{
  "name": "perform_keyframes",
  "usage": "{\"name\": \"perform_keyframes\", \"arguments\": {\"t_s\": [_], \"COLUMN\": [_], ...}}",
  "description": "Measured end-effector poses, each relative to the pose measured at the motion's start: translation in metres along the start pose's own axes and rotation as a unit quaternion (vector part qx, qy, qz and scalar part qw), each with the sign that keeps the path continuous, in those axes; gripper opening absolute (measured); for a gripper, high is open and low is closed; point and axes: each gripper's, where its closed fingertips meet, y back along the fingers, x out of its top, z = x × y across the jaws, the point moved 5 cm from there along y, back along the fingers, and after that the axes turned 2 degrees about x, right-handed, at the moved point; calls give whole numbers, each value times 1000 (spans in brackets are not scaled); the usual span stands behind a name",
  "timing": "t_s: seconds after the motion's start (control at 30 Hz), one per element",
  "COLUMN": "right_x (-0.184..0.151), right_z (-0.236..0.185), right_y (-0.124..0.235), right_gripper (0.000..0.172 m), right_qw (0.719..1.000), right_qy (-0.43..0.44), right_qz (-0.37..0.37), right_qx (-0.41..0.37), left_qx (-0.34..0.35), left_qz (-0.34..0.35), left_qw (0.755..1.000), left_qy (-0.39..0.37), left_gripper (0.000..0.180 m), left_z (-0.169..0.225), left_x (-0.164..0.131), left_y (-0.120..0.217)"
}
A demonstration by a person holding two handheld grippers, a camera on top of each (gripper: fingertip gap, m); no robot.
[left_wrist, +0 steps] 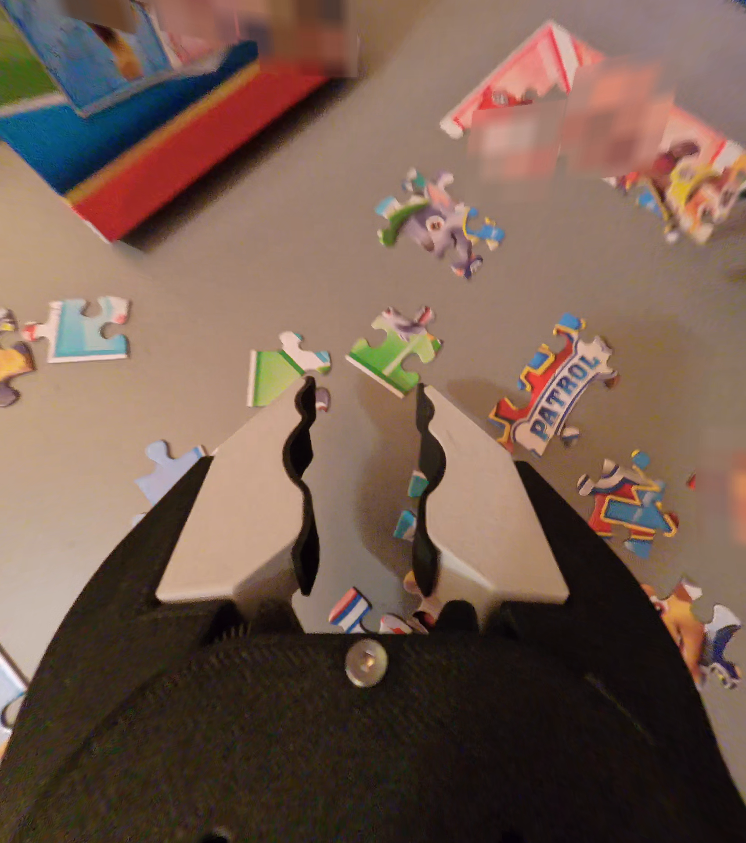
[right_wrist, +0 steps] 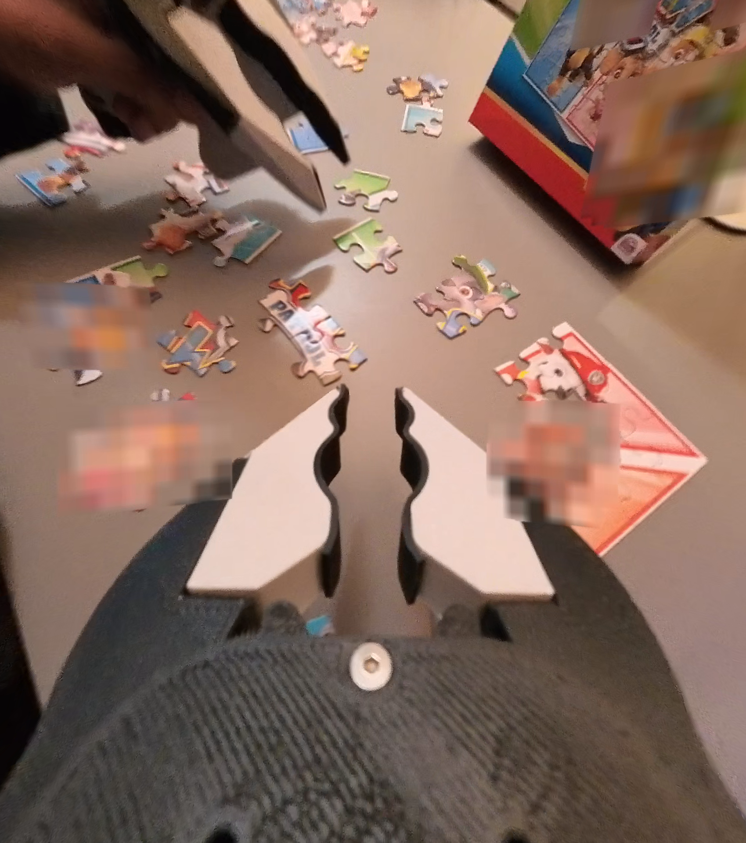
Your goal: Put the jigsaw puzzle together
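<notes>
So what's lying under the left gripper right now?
Under the open left gripper is bare grey table between the fingers, with jigsaw pieces poking out near its base. A green piece runs under one fingertip; the rest is covered.

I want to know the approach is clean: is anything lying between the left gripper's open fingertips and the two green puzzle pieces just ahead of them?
Nothing visible: the left gripper is open, with bare table between its fingertips.
</notes>
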Motion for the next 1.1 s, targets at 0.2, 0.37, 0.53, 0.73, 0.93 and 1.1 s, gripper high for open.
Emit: {"name": "perform_keyframes", "arguments": {"t_s": [0.2, 0.37, 0.53, 0.73, 0.93, 1.1], "right_x": [-8, -12, -13, -5, -1, -4], "right_z": [-22, -29, -26, -21, -16, -10], "right_y": [30, 48, 50, 42, 37, 38], "right_gripper": [19, 19, 19, 19, 18, 18], "right_qw": [996, 994, 992, 992, 993, 992], "right_qy": [-63, -75, -86, -79, -68, -77], "right_qz": [60, 78, 91, 101, 98, 102], "right_qx": [-5, -20, -17, -1, 3, 6], "left_qx": [17, -48, -70, -79, -63, -54], "left_qz": [-32, -53, -54, -51, -55, -57], "left_qw": [995, 992, 992, 992, 990, 981], "left_qy": [-97, -101, -88, -83, -117, -177], "left_gripper": [54, 28, 23, 24, 38, 56], "left_z": [14, 21, 21, 22, 20, 12], "left_x": [0, 9, 14, 19, 24, 27], "left_y": [-29, -40, -45, -51, -54, -54]}}
